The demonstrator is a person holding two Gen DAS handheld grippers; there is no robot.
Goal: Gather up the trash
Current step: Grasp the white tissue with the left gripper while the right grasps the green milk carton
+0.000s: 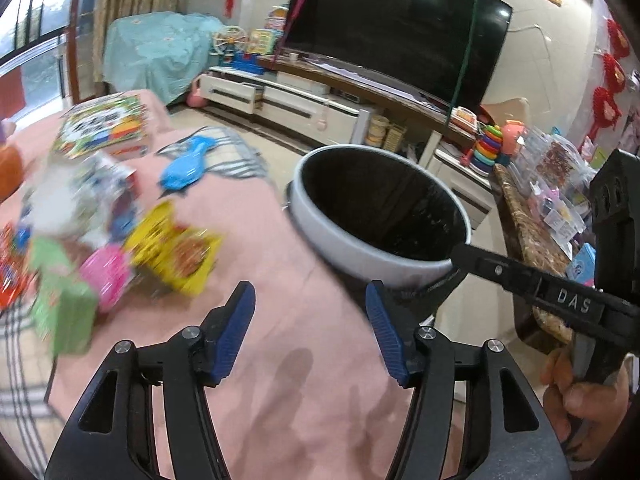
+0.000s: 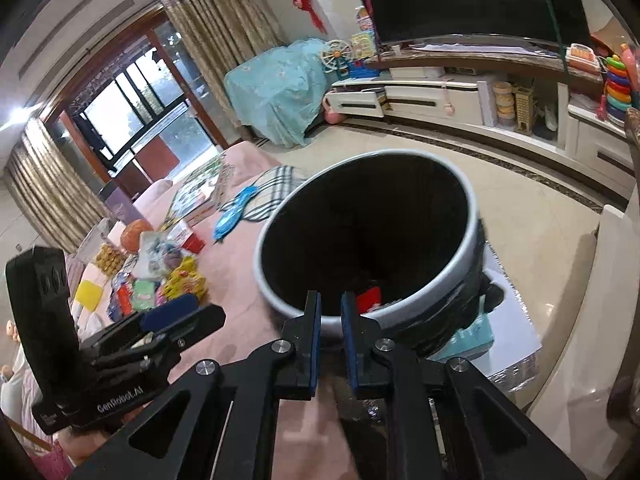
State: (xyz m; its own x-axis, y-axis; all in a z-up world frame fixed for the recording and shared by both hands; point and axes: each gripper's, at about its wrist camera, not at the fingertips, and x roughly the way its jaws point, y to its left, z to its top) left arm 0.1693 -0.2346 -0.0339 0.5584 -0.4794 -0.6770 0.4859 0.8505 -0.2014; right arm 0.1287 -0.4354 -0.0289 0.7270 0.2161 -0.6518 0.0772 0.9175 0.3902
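Left tool point(image 1: 310, 300) spread open and empty over pink counter point(image 1: 280, 352), free for wrappers point(image 1: 172, 248) piled at frame left; right tool point(image 2: 330, 304) barely parted, holding nothing, at near rim of bin point(image 2: 360, 240) at frame centre, probably steadying it.

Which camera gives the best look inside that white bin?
The right wrist view: it looks down into the white bin, showing something red near the bottom. The left wrist view shows the bin side-on, its inside only dark.
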